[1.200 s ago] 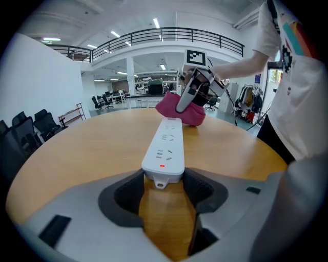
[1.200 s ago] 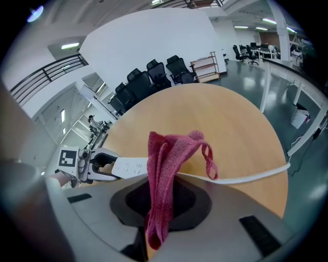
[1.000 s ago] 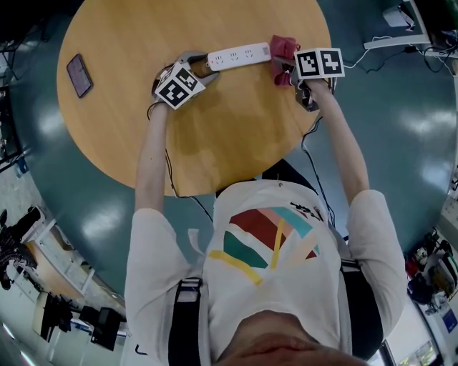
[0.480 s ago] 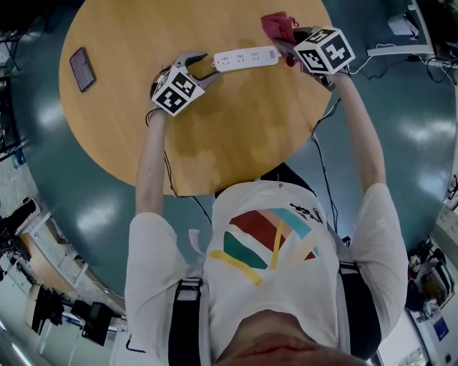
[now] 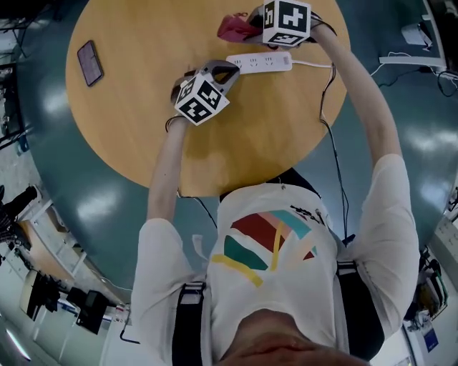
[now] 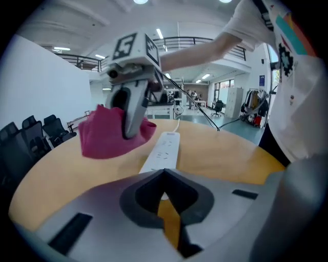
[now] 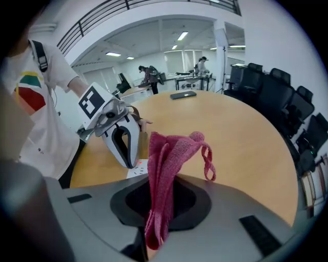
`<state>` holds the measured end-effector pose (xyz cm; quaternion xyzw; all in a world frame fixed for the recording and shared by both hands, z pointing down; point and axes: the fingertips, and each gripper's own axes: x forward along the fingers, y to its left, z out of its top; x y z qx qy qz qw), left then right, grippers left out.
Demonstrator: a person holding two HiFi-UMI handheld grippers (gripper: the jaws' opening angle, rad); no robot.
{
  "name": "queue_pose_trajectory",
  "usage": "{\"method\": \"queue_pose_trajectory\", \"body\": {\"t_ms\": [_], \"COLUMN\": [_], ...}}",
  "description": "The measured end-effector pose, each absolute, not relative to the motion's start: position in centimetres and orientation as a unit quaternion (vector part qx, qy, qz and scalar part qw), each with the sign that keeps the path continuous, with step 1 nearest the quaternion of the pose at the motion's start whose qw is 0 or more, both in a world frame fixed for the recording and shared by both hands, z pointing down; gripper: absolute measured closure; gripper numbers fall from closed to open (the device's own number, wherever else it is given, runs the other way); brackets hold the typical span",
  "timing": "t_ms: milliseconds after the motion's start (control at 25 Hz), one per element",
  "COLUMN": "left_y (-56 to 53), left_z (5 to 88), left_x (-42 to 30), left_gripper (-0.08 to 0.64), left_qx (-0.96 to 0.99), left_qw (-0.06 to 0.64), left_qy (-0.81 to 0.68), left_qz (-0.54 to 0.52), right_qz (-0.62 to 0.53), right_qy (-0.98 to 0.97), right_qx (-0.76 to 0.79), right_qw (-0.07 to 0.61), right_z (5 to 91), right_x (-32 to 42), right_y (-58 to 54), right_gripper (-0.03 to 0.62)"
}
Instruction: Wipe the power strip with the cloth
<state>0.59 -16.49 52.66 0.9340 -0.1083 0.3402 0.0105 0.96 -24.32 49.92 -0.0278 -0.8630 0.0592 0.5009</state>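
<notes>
Since your left tongs (image 5: 225, 69) have just closed empty beside the power strip (image 5: 261, 62) while your right tongs (image 5: 252, 20) clamp the cloth (image 5: 232, 28), wiping could skid the loose strip.

Both arms are stretched out front, the right arm (image 5: 358, 78) reached a bit further than the left arm (image 5: 168, 164); the left gripper (image 5: 227, 69) is tipped downward, jaws just closed together, nothing caught between them; the right gripper (image 5: 250, 18) is pitched down steeper, jaws clamped on the cloth (image 5: 230, 28).
</notes>
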Motion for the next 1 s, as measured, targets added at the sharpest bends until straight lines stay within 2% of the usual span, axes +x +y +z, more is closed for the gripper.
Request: {"method": "queue_pose_trajectory", "body": {"t_ms": [360, 520, 1000], "left_y": [-16.7, -16.7, -16.7], "left_z": [53.1, 53.2, 53.1], "left_x": [0.8, 0.5, 0.5], "left_gripper": [0.520, 0.520, 0.520], "left_qx": [0.932, 0.930, 0.925], "left_qw": [0.028, 0.029, 0.036], "left_qy": [-0.112, -0.117, -0.128], "left_qz": [0.343, 0.347, 0.355], "right_qz": [0.068, 0.040, 0.090], "right_qy": [-0.799, -0.788, -0.794], "right_qx": [-0.251, -0.259, -0.246], "right_qw": [0.542, 0.557, 0.548], "right_z": [53.5, 53.9, 54.3], "right_x": [-2.7, -3.6, -1.4], "right_y": [-21.3, -22.3, -21.0], "right_gripper": [0.554, 0.554, 0.554]}}
